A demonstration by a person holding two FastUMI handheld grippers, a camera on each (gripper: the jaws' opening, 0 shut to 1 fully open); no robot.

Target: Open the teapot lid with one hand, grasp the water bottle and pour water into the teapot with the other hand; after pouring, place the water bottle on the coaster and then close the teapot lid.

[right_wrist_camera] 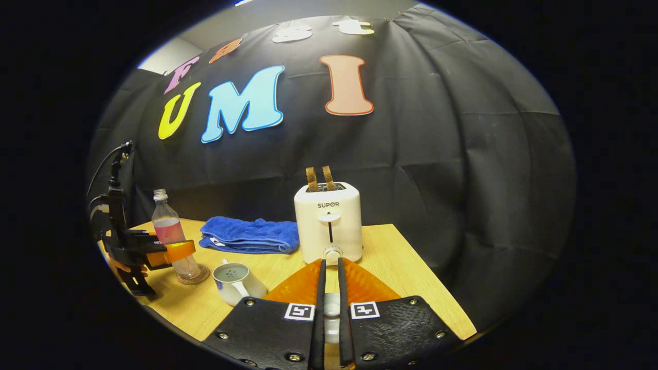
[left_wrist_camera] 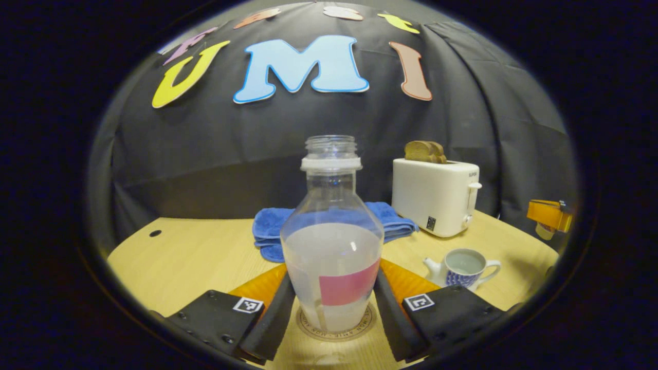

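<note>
Bottle (left_wrist_camera: pixel 331 241) stands on the coaster (left_wrist_camera: pixel 336 329), left tool (left_wrist_camera: pixel 331 308) clasping it or just letting go. Right tool (right_wrist_camera: pixel 331 308) grips the lid (right_wrist_camera: pixel 332 310). Teapot (right_wrist_camera: pixel 234 282), open at its 10 o'clock, needs the lid next.

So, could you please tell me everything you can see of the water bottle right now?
The water bottle is clear plastic with a narrow threaded neck, no cap, and a pink label band. It is about half full of cloudy liquid. It stands upright on the round coaster on the wooden table, with the blue towel behind it. The left gripper brackets its lower body, one finger on each side; whether they press cannot be told.
</note>
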